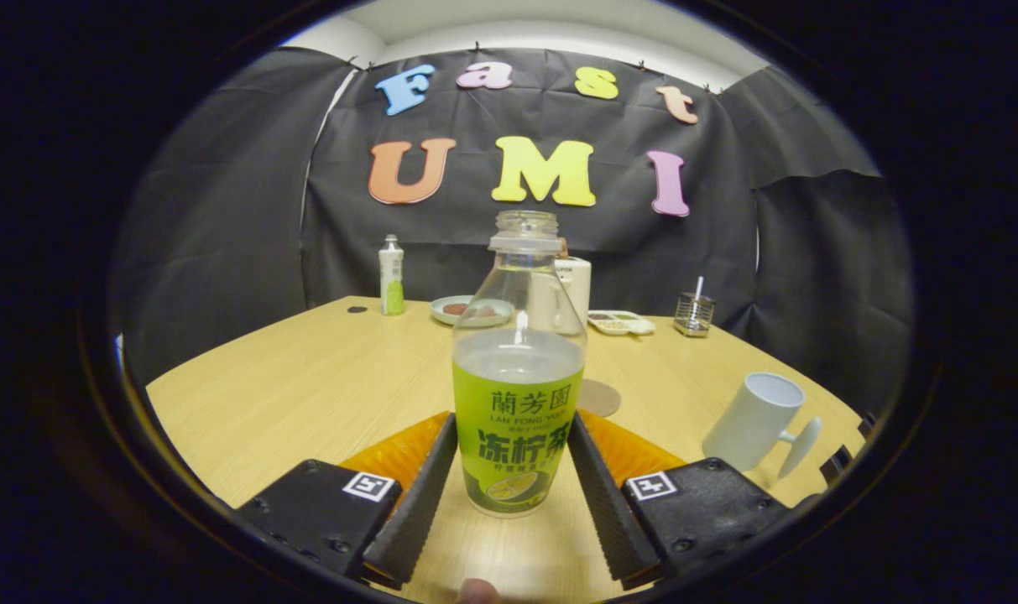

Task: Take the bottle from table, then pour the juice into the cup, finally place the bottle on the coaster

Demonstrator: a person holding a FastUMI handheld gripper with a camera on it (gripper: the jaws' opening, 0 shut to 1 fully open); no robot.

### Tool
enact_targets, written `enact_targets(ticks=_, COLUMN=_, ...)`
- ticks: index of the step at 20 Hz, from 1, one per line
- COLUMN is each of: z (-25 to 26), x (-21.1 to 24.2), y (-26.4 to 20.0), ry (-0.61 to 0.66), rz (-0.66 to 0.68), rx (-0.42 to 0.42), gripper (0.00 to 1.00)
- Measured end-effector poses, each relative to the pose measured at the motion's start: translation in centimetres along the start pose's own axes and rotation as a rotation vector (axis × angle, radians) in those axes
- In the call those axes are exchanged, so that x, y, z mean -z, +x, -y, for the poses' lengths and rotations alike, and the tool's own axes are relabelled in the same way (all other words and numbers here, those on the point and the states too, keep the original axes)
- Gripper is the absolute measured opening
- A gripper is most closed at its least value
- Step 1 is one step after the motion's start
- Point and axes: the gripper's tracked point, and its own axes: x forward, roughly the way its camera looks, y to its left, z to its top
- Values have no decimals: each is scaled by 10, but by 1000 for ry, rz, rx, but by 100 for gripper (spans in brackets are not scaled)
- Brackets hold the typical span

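Note:
A clear bottle [519, 369] with a green label and no cap stands upright between my fingers, pale juice filling it to about the top of the label. My gripper [513, 419] is shut on the bottle, both fingers pressing on the label's sides. I cannot tell whether its base rests on the wooden table [307, 386] or hangs just above it. A round tan coaster [601, 397] lies just beyond the bottle, slightly right. A white cup [756, 419] with a handle stands further right, beside my right finger.
Along the table's far edge stand a small green-and-white bottle [391, 277], a plate [467, 311], a white container [577, 283], a flat tray [620, 322] and a small wire holder [693, 313]. The black cloth wall closes the booth behind them.

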Motion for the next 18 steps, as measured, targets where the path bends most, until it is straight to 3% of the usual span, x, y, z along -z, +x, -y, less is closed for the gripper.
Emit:
enact_targets(ticks=10, z=13, x=-14, y=-13, ry=105, rz=-42, rx=-20, gripper=80)
enact_targets(ticks=15, z=39, x=-26, y=-21, ry=237, rz=-36, rx=3, gripper=79)
enact_targets(ticks=18, z=41, x=-40, y=-17, ry=336, rz=-11, rx=-36, gripper=79)
